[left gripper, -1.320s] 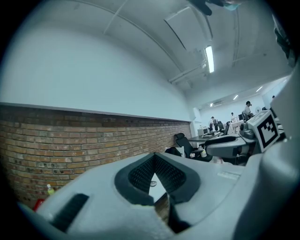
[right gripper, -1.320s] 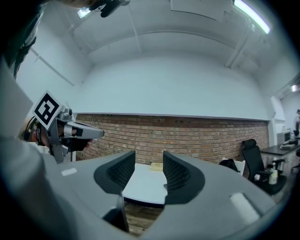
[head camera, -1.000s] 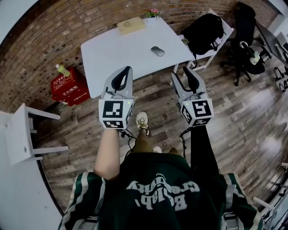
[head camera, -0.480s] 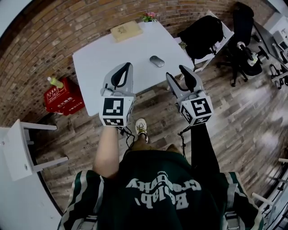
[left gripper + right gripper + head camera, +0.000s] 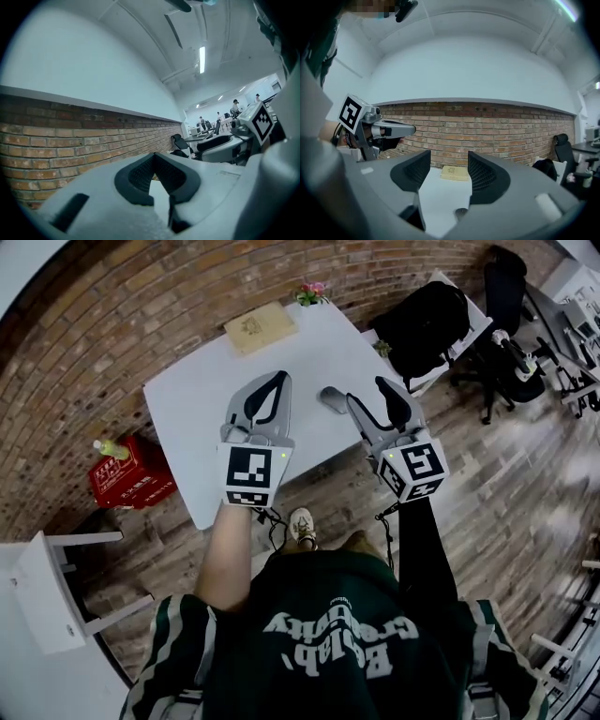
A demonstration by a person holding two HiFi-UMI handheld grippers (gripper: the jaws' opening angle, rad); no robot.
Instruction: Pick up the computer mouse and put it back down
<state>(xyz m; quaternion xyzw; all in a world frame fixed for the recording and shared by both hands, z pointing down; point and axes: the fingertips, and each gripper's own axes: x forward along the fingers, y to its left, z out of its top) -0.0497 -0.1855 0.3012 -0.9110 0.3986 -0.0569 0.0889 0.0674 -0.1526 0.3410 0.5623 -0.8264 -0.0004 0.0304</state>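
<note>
The grey computer mouse (image 5: 331, 399) lies near the front right of the white table (image 5: 202, 395). My right gripper (image 5: 369, 391) hovers level just right of it, over the table's front edge. Its jaws are opening and nothing is gripped between them. In the right gripper view the mouse (image 5: 461, 213) shows low ahead, below the gap of the right gripper (image 5: 449, 162). My left gripper (image 5: 275, 382) is held over the table left of the mouse, shut and empty. In the left gripper view the pads of the left gripper (image 5: 154, 157) meet at their tips.
A tan book (image 5: 255, 326) and a small flower pot (image 5: 312, 292) sit at the table's far edge by the brick wall. A black backpack (image 5: 427, 320) rests on a white chair to the right. A red crate (image 5: 131, 474) and a white stool (image 5: 47, 592) stand to the left.
Both grippers have moved forward from over the floor to above the table's front edge. The right jaws have spread wider. The left gripper stayed shut.
</note>
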